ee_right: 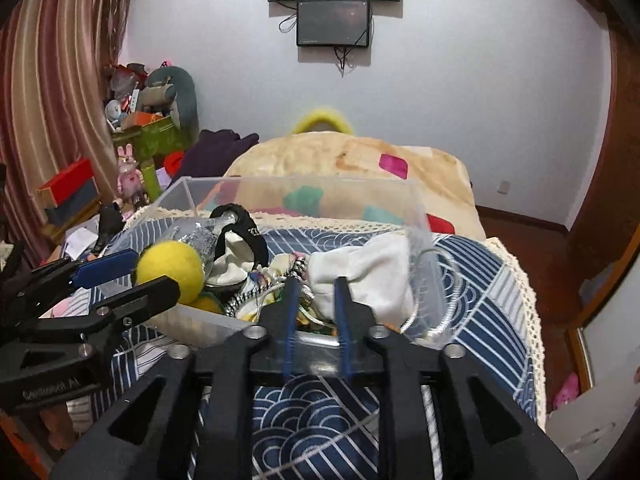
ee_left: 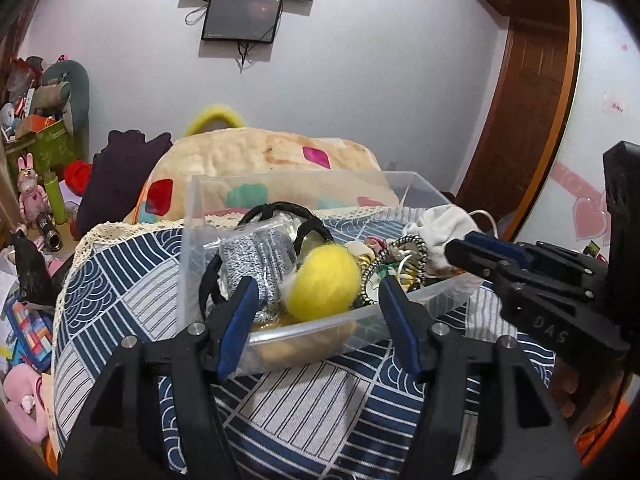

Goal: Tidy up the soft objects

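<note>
A clear plastic box sits on a blue and white patterned cloth. It holds a fuzzy yellow ball, a grey glittery item, black headbands, a white cloth and striped cords. My left gripper is open at the box's near rim, its fingers either side of the yellow ball. My right gripper is partly closed over the box's near edge, in front of the white cloth. It holds nothing that I can see.
A cream blanket with coloured patches lies behind the box. A cluttered side table with toys and boxes stands at the left by a curtain. A wooden door is at the right.
</note>
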Action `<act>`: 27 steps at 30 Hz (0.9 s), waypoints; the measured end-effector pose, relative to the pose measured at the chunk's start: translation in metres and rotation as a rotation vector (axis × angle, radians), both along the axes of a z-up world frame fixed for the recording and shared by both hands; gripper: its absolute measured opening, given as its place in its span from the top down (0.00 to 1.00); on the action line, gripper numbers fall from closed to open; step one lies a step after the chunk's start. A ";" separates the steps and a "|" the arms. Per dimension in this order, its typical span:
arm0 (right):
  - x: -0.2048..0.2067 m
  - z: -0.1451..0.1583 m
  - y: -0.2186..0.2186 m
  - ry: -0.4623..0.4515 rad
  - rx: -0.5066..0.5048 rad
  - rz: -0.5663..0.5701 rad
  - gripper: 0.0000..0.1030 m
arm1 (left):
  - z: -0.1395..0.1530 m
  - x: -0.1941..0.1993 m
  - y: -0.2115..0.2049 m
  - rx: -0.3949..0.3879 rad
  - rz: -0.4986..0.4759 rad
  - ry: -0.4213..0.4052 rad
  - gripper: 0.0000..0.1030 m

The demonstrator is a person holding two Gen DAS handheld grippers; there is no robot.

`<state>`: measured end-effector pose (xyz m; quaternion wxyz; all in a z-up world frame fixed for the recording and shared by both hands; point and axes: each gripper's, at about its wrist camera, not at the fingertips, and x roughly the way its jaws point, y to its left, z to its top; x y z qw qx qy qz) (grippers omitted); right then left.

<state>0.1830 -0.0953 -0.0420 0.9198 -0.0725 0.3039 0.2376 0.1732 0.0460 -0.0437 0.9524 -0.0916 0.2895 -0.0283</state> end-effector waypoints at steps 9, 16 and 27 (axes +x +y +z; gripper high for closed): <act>-0.036 0.034 -0.024 -0.082 0.091 0.038 0.77 | 0.039 -0.046 -0.010 0.071 0.019 -0.144 0.40; -0.067 0.054 -0.032 -0.162 0.121 0.073 0.69 | 0.059 -0.079 -0.013 0.066 0.017 -0.220 0.36; -0.092 0.050 -0.042 -0.250 0.171 0.039 0.20 | 0.056 -0.112 -0.020 0.052 0.028 -0.287 0.06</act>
